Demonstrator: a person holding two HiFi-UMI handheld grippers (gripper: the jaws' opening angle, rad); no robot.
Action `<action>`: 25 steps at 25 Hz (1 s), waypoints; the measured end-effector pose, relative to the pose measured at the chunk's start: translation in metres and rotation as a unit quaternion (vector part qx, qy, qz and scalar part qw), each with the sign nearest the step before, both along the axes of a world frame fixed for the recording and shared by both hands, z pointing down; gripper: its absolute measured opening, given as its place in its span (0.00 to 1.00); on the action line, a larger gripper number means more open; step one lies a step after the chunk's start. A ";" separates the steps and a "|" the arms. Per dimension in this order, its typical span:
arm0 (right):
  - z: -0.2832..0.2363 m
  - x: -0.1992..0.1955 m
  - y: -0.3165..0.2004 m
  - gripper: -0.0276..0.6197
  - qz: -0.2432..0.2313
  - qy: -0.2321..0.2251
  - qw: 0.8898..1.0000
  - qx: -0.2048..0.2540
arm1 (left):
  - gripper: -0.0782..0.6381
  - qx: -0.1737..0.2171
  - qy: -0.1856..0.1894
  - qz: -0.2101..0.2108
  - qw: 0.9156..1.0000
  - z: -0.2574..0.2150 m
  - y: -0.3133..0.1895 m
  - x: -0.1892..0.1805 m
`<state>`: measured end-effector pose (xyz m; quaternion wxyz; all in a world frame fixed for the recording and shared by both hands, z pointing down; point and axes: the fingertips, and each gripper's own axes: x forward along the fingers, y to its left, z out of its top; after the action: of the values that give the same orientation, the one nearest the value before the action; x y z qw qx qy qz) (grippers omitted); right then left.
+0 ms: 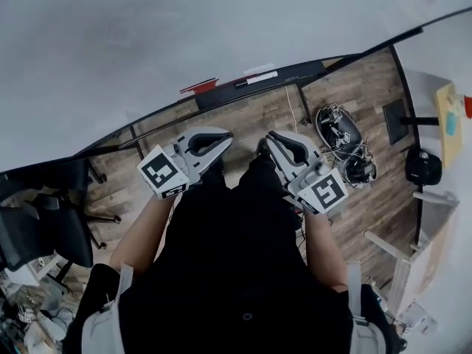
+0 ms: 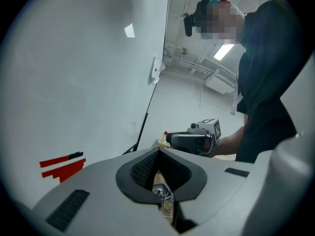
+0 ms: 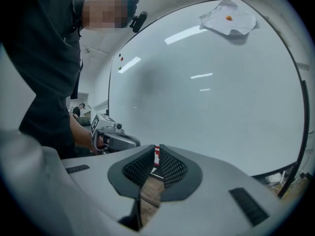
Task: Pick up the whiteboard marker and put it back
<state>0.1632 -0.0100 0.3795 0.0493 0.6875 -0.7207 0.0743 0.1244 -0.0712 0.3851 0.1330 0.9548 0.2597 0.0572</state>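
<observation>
Grey left tongs (image 1: 223,136) and right tongs (image 1: 270,140) both closed, empty; whiteboard marker (image 1: 256,79) lies on ledge (image 1: 310,70).

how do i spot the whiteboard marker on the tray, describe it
Find the big whiteboard, then the black tray along its bottom edge. The whiteboard marker lies on that tray, right of the red items; unlike them, it has a white barrel with a black end.
</observation>
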 end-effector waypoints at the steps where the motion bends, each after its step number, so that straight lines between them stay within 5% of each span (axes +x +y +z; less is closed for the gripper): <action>1: 0.001 0.007 -0.003 0.08 -0.008 0.005 1.000 -0.001 | 0.12 0.001 -0.002 -0.009 1.000 0.001 -0.003 0.004; 9: -0.006 0.065 -0.031 0.08 -0.123 0.042 0.992 -0.009 | 0.12 0.004 0.006 -0.116 0.993 -0.006 -0.011 0.054; 15: 0.017 0.104 -0.040 0.08 -0.200 0.107 0.972 -0.066 | 0.12 -0.001 0.003 -0.189 0.982 -0.007 -0.012 0.087; 18: 0.030 0.116 -0.047 0.27 -0.224 0.114 0.964 -0.089 | 0.12 -0.013 0.002 -0.225 0.974 -0.002 -0.016 0.091; 25: 0.085 0.129 -0.067 0.27 -0.256 0.196 0.930 -0.176 | 0.12 -0.008 0.002 -0.276 0.961 0.012 -0.020 0.080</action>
<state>0.2921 -0.0769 0.4640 0.3269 0.4609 -0.8236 0.0489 0.2048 -0.0915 0.3966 0.1506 0.9884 -0.0131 0.0146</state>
